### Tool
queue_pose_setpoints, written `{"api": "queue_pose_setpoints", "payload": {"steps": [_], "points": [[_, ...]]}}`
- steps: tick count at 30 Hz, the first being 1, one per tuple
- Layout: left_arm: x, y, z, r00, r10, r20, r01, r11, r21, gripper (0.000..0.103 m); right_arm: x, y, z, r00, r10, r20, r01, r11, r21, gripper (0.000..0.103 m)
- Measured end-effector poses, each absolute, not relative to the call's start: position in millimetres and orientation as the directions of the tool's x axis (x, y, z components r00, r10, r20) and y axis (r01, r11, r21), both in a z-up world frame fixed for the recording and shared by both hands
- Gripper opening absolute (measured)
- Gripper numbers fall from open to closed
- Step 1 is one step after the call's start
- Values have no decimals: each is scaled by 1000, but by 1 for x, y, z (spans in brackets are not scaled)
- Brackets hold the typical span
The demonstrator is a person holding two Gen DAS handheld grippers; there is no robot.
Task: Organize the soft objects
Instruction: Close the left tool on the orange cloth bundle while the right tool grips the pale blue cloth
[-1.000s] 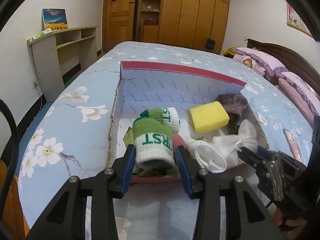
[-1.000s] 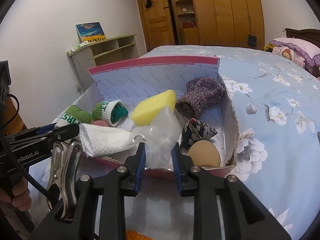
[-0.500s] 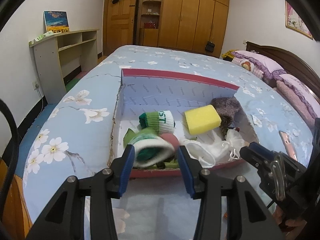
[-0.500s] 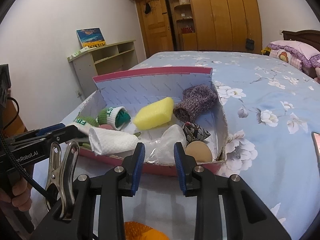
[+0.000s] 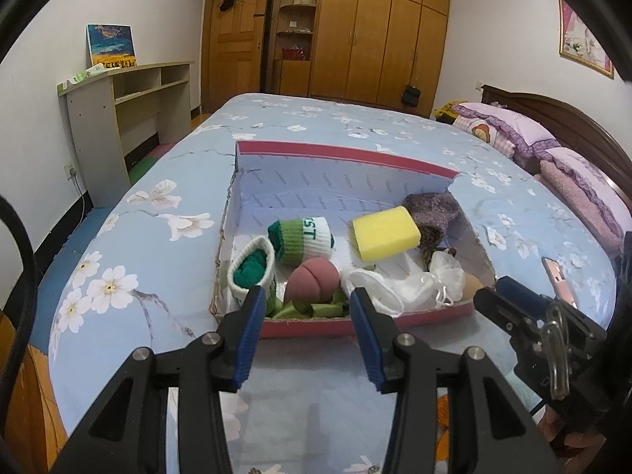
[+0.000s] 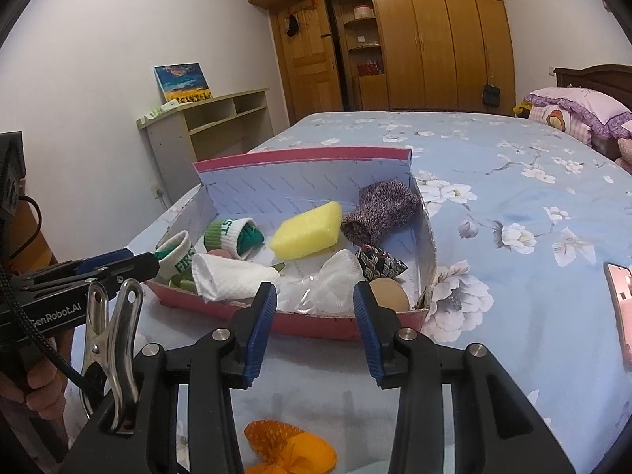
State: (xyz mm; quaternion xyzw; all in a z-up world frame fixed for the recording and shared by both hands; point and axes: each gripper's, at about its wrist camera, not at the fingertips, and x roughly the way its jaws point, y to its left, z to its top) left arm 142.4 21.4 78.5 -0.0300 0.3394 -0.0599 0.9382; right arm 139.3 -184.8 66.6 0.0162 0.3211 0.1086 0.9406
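Note:
A shallow red-rimmed box [image 5: 343,158] [image 6: 316,156] lies on the bed. It holds two green and white socks [image 5: 252,270] [image 5: 306,237], a yellow sponge [image 5: 385,233] [image 6: 308,229], a purple knit sock [image 5: 432,213] [image 6: 379,213], a pink peach-shaped ball [image 5: 312,280], a white rolled cloth [image 6: 233,276], a white mesh pouch [image 5: 442,276] [image 6: 335,280], a dark patterned pouch [image 6: 379,264] and a tan puff [image 6: 389,294]. My left gripper [image 5: 306,330] is open and empty in front of the box. My right gripper [image 6: 314,326] is open and empty too.
An orange mesh object [image 6: 288,448] lies on the bed under my right gripper. A pink phone [image 6: 620,308] [image 5: 559,278] lies to the right. Pillows [image 5: 509,130] and a headboard stand far right; a shelf unit [image 5: 130,114] stands left of the bed.
My left gripper let go of the green and white sock into the box and drew back. My right gripper released the white mesh pouch, opened and drew back.

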Motion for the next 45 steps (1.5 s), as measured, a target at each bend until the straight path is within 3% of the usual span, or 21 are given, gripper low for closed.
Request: {"api": "queue_pose_setpoints", "payload": {"steps": [19, 30, 40, 45], "points": [[101, -13, 70, 732, -198, -652, 155, 980, -124, 47, 87, -213, 77, 775, 180, -606, -178, 982, 64, 42], [90, -48, 45, 647, -302, -700, 239, 952, -190, 47, 63, -237, 64, 743, 149, -652, -163, 986, 40, 42], [92, -73, 22, 584, -313, -749, 274, 945, -181, 47, 50, -247, 54, 727, 138, -673, -153, 987, 37, 42], [95, -84, 9, 536, -338, -774, 290, 934, -207, 52, 44, -257, 52, 721, 135, -680, -141, 989, 47, 42]]}}
